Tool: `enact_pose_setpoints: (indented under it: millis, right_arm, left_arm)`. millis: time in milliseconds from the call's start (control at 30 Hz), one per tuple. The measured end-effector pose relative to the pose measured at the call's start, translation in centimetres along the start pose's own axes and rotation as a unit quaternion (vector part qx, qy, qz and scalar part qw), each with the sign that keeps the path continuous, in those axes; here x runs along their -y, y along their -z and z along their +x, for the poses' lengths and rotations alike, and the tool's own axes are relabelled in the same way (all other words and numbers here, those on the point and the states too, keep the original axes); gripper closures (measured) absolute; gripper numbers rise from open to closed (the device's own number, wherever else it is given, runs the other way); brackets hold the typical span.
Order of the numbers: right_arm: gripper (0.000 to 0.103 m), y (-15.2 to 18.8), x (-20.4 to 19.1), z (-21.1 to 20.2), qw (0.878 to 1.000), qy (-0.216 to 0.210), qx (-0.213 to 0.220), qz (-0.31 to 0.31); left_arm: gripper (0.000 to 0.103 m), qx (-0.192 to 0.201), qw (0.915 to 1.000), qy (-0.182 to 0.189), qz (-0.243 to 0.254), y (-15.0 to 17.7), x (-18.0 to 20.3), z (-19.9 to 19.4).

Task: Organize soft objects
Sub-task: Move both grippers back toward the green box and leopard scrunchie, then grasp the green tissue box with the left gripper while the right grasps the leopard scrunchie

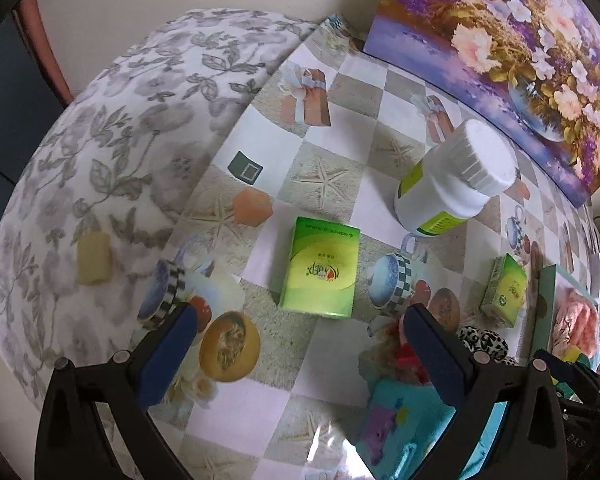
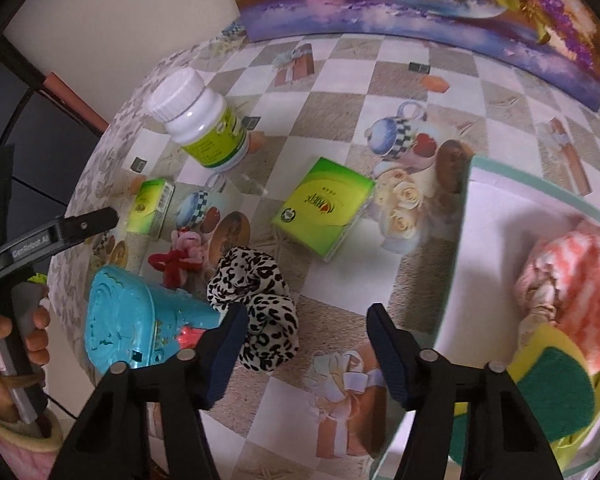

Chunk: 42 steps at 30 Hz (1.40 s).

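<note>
In the right wrist view a leopard-print scrunchie (image 2: 256, 300) lies on the table just left of my open, empty right gripper (image 2: 306, 320). A red and pink plush toy (image 2: 180, 256) lies behind it. A white box (image 2: 496, 208) at right holds a pink striped cloth (image 2: 576, 292) and a yellow-green sponge (image 2: 556, 396). My left gripper (image 1: 300, 320) is open and empty above the table, near a green tissue pack (image 1: 320, 266). The scrunchie (image 1: 482, 340) and plush toy (image 1: 404, 354) show at its right finger.
A white pill bottle (image 1: 456, 184) (image 2: 200, 120) lies on its side. A second green pack (image 1: 504, 290) (image 2: 150, 208) and a turquoise plastic toy (image 2: 136, 320) (image 1: 404, 420) are on the table. A floral painting (image 2: 420, 4) leans at the back. A cushioned floral seat (image 1: 100, 160) is left.
</note>
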State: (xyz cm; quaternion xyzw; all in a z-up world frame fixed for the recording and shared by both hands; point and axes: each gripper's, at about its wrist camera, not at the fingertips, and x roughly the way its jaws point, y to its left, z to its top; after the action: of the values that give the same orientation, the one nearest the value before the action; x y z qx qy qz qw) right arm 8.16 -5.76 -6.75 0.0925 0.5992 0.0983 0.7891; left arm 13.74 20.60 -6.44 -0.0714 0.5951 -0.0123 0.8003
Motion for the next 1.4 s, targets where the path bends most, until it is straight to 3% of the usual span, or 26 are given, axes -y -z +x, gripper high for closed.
enact_pose_setpoints:
  millis: [200,267,333,467,667,867,1400]
  right_arm:
    - [0.042,-0.1,-0.3,0.8,1.0,-0.002,-0.011,-0.004]
    - [0.048,-0.1,-0.6,1.1,1.0,0.002,-0.015,-0.007]
    - [0.05,-0.1,-0.8,1.3,1.0,0.0,-0.018,-0.009]
    - [0.053,-0.1,-1.0,1.5,1.0,0.002,-0.023,-0.012]
    - [0.058,0.2,-1.8,2.4,0.999,-0.005,-0.037,-0.02]
    - [0.066,0.6,-2.1,3.4,0.998,-0.002,-0.051,-0.024]
    - [0.084,0.8,-2.3,3.8,0.998,0.0,-0.049,-0.031]
  left_arm:
    - [0.001,-0.011,0.9995,0.008,0.03,-0.7,0.3,1.6]
    - [0.002,-0.012,0.9992,0.011,0.036,-0.9,0.4,1.9]
    - [0.008,-0.014,0.999,0.017,0.039,-1.1,0.4,2.2]
    - [0.011,-0.017,0.9985,0.024,0.046,-1.4,0.2,2.8]
    - [0.026,-0.025,0.9978,0.039,0.048,-1.4,0.0,3.8]
    - [0.051,-0.028,0.9974,0.048,0.046,-1.0,-0.3,4.4]
    - [0.053,-0.024,0.9975,0.058,0.033,0.6,-0.8,3.8]
